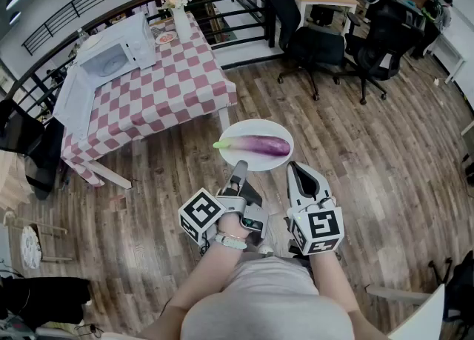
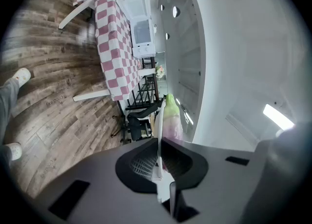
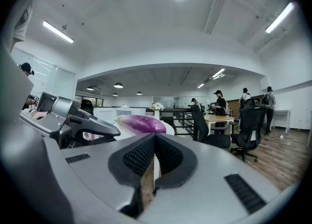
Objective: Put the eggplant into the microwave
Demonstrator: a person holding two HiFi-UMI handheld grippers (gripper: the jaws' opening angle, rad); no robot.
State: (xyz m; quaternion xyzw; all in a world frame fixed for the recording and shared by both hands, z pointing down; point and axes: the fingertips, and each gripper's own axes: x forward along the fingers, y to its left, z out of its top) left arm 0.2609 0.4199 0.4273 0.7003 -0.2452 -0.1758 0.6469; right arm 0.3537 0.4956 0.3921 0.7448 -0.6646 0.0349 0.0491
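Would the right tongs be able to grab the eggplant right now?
Probably not as things stand: the right tongs are shut on the plate, and the left tongs grip it too. The eggplant lies uncovered on top, but letting go would leave the plate held at one spot.

The long purple eggplant (image 1: 259, 145) is lying across the round white plate (image 1: 255, 127). The left gripper (image 1: 238, 168) and right gripper (image 1: 298, 172) are clamping the plate's near rim, side by side. Well beyond, to the left, the white microwave (image 1: 118, 50) is standing on the red-and-white checked table (image 1: 174, 90), with the vase of flowers (image 1: 180, 16) sitting behind it.
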